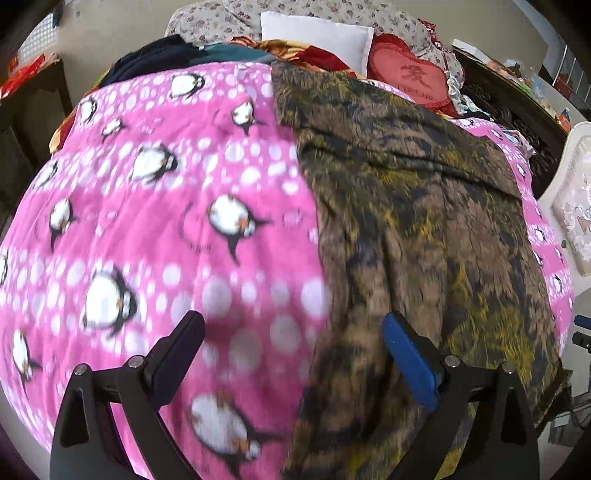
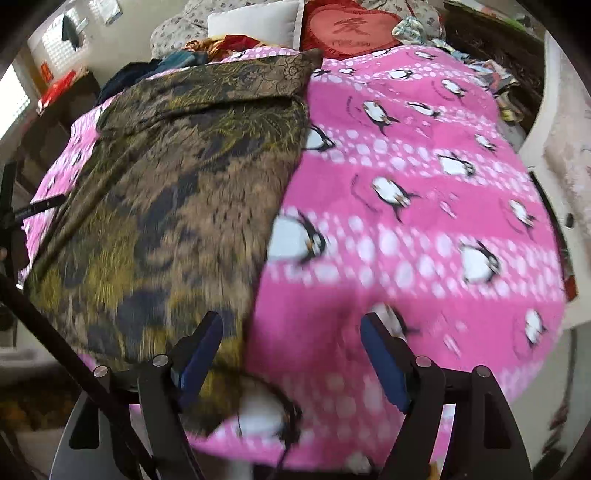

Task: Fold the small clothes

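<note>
A brown garment with a yellow and dark pattern (image 1: 417, 236) lies spread flat on a pink penguin blanket (image 1: 155, 221); its far end has a fold across it. In the right wrist view the garment (image 2: 166, 206) fills the left half of the blanket (image 2: 424, 229). My left gripper (image 1: 293, 332) is open and empty, hovering over the garment's left edge near its near end. My right gripper (image 2: 291, 332) is open and empty, hovering over the garment's right edge near its near end.
At the far end lie a white pillow (image 1: 317, 37), a red heart cushion (image 1: 410, 74), flowered bedding (image 1: 207, 22) and dark clothes (image 1: 155, 59). A white carved bed frame (image 1: 572, 199) stands at the right. A dark stand leg (image 2: 74, 354) crosses the right wrist view's left side.
</note>
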Demonstrator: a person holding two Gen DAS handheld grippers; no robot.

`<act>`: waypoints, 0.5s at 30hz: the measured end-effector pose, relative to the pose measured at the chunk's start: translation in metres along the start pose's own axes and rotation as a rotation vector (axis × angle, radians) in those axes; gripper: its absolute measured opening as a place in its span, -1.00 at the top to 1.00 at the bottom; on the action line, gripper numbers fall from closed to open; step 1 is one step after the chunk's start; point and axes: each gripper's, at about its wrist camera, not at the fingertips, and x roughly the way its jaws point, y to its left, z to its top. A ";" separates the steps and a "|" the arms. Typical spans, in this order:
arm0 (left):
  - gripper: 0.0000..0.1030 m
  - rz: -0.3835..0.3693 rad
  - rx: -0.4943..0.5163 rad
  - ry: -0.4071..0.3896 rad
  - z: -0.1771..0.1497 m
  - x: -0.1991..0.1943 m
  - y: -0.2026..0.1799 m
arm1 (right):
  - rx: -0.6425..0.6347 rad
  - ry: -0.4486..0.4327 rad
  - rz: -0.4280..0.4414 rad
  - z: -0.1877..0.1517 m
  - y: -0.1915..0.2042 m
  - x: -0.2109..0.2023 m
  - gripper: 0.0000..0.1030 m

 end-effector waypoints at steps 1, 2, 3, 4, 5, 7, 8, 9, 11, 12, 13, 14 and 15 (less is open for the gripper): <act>-0.88 -0.006 -0.003 0.008 -0.005 -0.003 0.001 | 0.009 -0.010 0.024 -0.004 0.000 -0.004 -0.70; -0.88 -0.007 -0.008 0.012 -0.011 -0.006 0.003 | 0.017 -0.016 0.053 -0.008 0.001 -0.005 -0.72; -0.88 -0.005 -0.013 0.015 -0.016 -0.009 0.004 | 0.017 -0.014 0.079 -0.012 0.005 -0.003 -0.73; -0.88 -0.006 -0.015 0.017 -0.020 -0.012 0.005 | 0.010 -0.010 0.091 -0.014 0.008 0.000 -0.73; -0.88 -0.011 -0.016 0.021 -0.025 -0.014 0.006 | 0.006 -0.005 0.101 -0.015 0.012 0.006 -0.73; -0.88 -0.026 -0.023 0.031 -0.036 -0.020 0.010 | 0.024 0.011 0.125 -0.020 0.017 0.018 -0.73; -0.88 -0.031 -0.026 0.040 -0.042 -0.022 0.012 | 0.031 0.021 0.142 -0.023 0.019 0.023 -0.73; -0.88 -0.034 -0.024 0.047 -0.047 -0.023 0.013 | 0.028 0.031 0.163 -0.027 0.024 0.028 -0.73; -0.88 -0.031 -0.010 0.058 -0.059 -0.025 0.015 | 0.009 0.046 0.194 -0.036 0.031 0.033 -0.73; -0.88 -0.027 0.000 0.055 -0.064 -0.027 0.015 | 0.008 0.055 0.207 -0.041 0.033 0.034 -0.73; -0.88 -0.027 0.006 0.052 -0.067 -0.028 0.016 | 0.006 0.069 0.224 -0.046 0.035 0.036 -0.73; -0.88 -0.029 0.011 0.047 -0.070 -0.029 0.015 | 0.004 0.078 0.229 -0.049 0.036 0.037 -0.73; -0.88 -0.030 0.014 0.045 -0.072 -0.031 0.015 | 0.002 0.081 0.219 -0.054 0.035 0.035 -0.71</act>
